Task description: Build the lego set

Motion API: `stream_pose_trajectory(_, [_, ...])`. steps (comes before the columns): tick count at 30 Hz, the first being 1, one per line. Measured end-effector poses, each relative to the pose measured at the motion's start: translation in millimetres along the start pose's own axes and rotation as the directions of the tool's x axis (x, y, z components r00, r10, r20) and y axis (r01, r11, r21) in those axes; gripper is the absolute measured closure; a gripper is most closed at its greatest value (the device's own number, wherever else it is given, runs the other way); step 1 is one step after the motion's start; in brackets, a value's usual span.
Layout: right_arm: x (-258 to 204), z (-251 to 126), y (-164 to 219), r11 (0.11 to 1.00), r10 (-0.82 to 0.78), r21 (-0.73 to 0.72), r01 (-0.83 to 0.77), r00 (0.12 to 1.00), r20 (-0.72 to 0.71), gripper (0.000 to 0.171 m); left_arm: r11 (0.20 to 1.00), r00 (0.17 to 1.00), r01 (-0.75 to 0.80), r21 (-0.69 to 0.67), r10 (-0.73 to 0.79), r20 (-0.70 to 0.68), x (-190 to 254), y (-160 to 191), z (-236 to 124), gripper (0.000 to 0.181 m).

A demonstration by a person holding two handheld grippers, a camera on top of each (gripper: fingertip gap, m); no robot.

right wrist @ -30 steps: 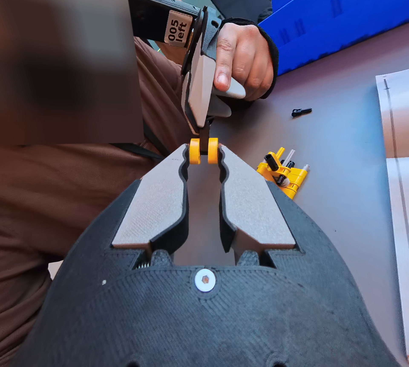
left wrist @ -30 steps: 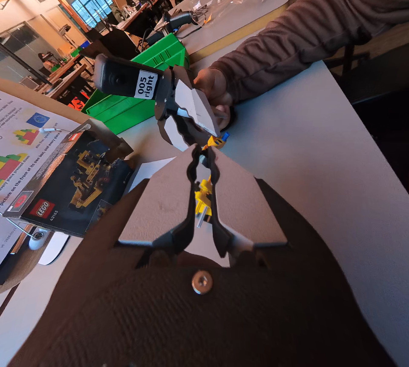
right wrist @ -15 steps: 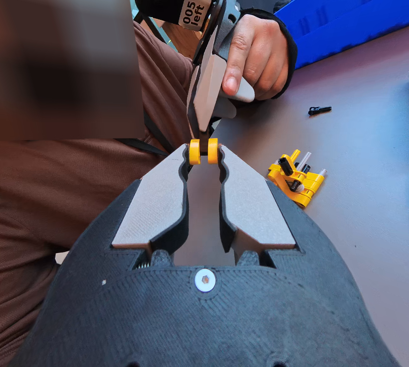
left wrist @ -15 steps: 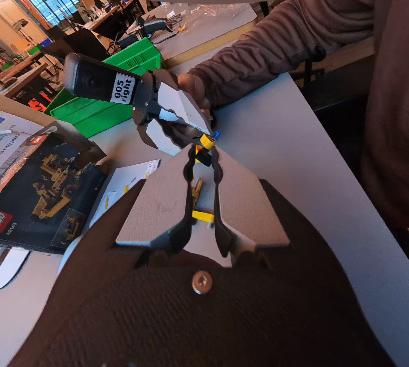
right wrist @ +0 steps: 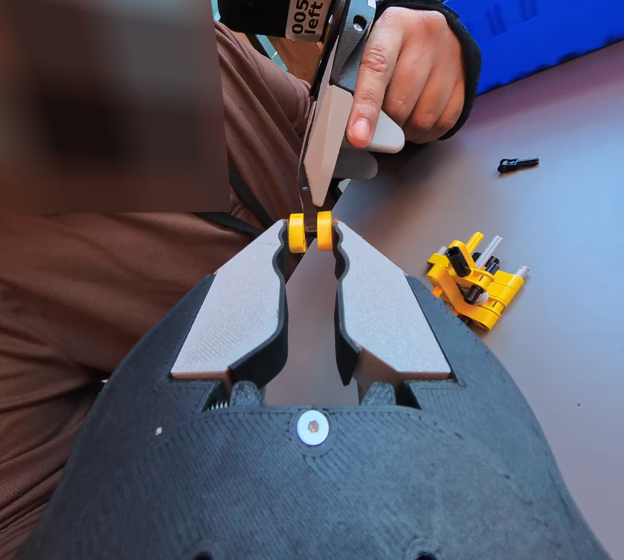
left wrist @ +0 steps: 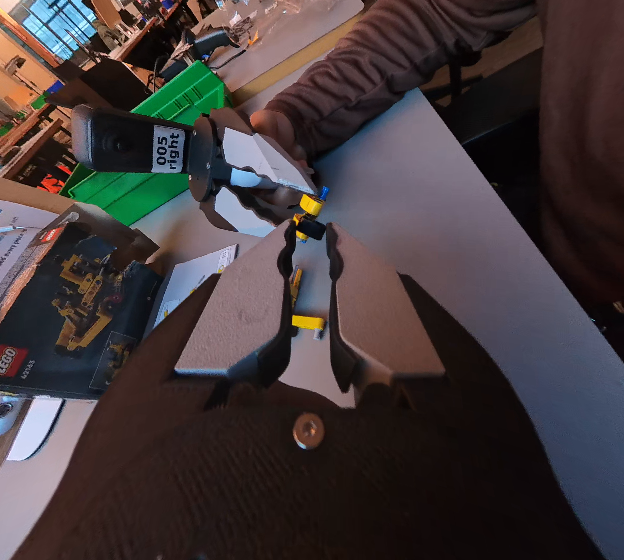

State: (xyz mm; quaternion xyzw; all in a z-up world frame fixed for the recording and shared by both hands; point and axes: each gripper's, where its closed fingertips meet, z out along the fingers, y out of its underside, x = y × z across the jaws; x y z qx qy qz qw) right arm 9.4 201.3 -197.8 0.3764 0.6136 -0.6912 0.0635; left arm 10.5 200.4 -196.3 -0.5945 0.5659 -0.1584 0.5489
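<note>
My right gripper (right wrist: 310, 235) is shut on a small yellow lego piece (right wrist: 297, 233) with two rounded yellow ends side by side. In the left wrist view that piece (left wrist: 310, 204) has a blue pin (left wrist: 325, 190) sticking out of it. My left gripper (left wrist: 310, 233) comes in from the other side, shut on a small black part (left wrist: 314, 230) that sits between the two yellow ends. A yellow sub-assembly (right wrist: 472, 287) with black pins and grey axles lies on the grey table (right wrist: 557, 240), to the right of my right gripper.
A loose black pin (right wrist: 518, 164) lies on the table near a blue bin (right wrist: 540, 3). A green bin (left wrist: 152, 172), the lego box (left wrist: 67, 307) and a white leaflet (left wrist: 199, 280) are to the left. The table edge (left wrist: 472, 165) and the person's body are close by. Less than 4 cm separates the two grippers' tips.
Both grippers stay joined at the small piece and have shifted together. The left gripper looks closer in the right wrist view. The left jaws stand slightly wider than a second ago.
</note>
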Motion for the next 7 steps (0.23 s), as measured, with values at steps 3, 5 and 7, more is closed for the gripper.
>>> stream_pose_trajectory(3, [7,-3,-2,1.0,0.006,0.011,-0.005,0.999,-0.044,0.148,1.0,1.0,0.02,-0.017,-0.019,0.019,-6,2,0,0.167])
stream_pose_trajectory(5, [16,-9,-2,1.0,0.005,0.001,-0.005,0.993,-0.12,0.145,0.997,0.998,0.047,-0.054,-0.045,0.034,-10,8,0,0.167])
stream_pose_trajectory(7, [35,-18,3,0.999,-0.009,-0.048,-0.004,0.962,-0.273,0.136,0.991,0.996,0.075,-0.11,-0.069,0.06,-16,18,1,0.167])
